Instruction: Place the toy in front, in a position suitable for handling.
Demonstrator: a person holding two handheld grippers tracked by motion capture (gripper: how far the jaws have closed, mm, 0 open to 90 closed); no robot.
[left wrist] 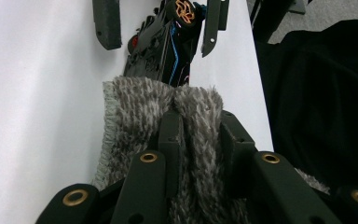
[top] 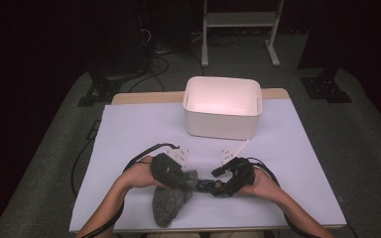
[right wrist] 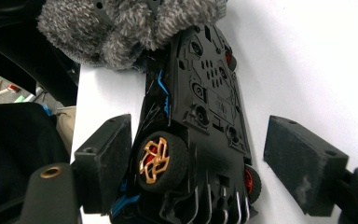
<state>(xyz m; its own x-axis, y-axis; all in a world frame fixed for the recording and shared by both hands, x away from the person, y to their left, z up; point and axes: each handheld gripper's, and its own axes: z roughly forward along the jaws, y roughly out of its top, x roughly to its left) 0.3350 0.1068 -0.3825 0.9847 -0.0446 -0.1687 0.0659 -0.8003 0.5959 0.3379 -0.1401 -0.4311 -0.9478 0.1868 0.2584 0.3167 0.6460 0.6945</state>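
place: my recording lab | signs: black curtains [top: 39, 39] around my bench [top: 144, 129] | tripod feet [top: 99, 91], loose cables [top: 156, 62] on grey carpet [top: 367, 144]

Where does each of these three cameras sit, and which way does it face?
High view: above the table, looking forward and down; both forearms, white bin.
Left gripper view: on the left hand-held gripper, looking along its jaws clamped on the grey fuzzy cloth.
Right gripper view: on the right hand-held gripper, its jaws spread beside the toy car.
Shared: cloth and car.
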